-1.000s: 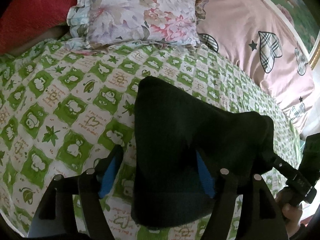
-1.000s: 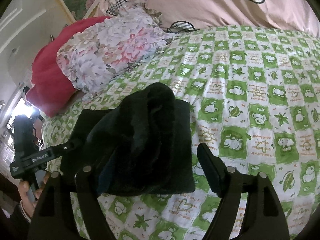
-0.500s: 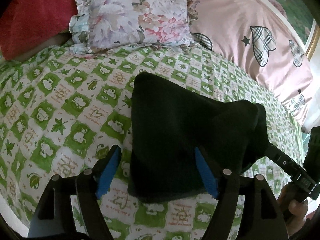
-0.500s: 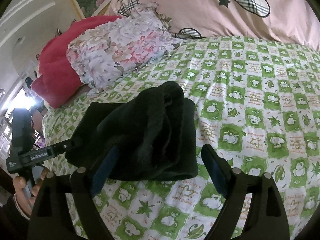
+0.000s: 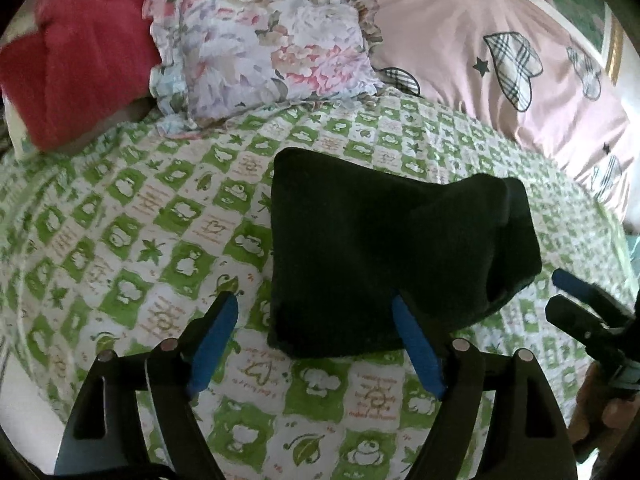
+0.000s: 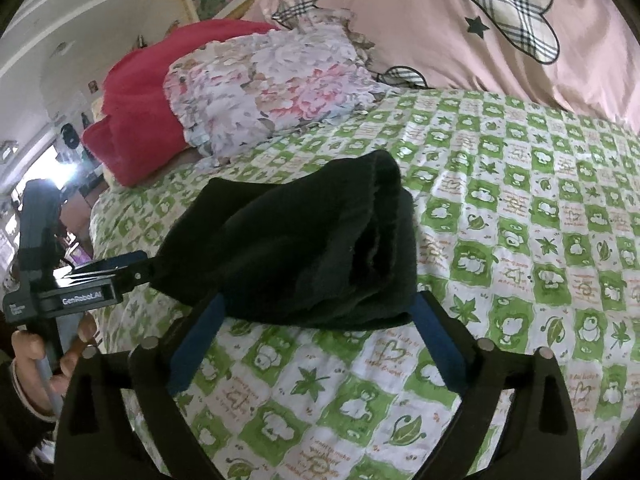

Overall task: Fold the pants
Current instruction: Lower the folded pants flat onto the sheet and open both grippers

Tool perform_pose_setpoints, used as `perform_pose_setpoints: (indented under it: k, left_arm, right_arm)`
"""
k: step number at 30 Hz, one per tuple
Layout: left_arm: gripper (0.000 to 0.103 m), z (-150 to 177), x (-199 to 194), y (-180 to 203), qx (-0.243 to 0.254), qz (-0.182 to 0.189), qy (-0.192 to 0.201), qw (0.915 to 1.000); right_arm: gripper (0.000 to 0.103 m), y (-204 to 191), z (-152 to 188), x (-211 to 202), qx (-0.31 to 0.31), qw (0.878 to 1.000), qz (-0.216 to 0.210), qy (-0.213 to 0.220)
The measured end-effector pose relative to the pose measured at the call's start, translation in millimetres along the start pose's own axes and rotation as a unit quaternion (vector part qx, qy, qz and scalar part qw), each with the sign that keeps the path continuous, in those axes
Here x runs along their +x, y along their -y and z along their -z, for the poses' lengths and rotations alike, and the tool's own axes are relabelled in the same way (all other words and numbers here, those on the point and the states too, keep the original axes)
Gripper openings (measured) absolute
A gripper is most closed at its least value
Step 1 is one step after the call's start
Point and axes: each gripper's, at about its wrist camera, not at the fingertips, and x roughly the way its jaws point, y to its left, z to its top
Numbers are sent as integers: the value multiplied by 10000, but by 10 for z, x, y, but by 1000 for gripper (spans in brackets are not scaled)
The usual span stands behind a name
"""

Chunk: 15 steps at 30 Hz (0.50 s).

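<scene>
The black pants lie folded into a thick, compact bundle at the centre of the left wrist frame, resting on the green-and-white checked bedsheet. In the right wrist frame the bundle sits at centre, its layered, rounded fold edge facing lower right.

The left tongs occupy the lower part of their frame, released, blue pads spread wide; the right-hand pad lies against the near edge of the bundle, the left-hand pad over bare sheet. The right tongs are likewise released, both pads straddling the near edge of the bundle without clamping it. The other tool shows at the lower right edge of the left wrist frame, and at the left edge of the right wrist frame, held in the person's hand.

Against the earlier frames, both tongs have drawn back: more sheet shows between pads and camera, and the bundle sits farther up each frame.

A floral pillow, a red cushion and a pink quilt lie across the top.
</scene>
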Motion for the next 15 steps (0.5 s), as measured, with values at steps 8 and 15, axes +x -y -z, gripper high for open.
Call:
perform_pose_setpoints:
  k: [8, 15]
  left_arm:
    - [82, 120, -62, 58, 190, -130, 79, 9997]
    - [82, 202, -2, 21, 102, -4, 35, 9999]
  right_arm:
    - [98, -150, 120, 9, -309, 9994, 123, -10]
    - [98, -204, 209, 62, -444, 9988, 220, 22]
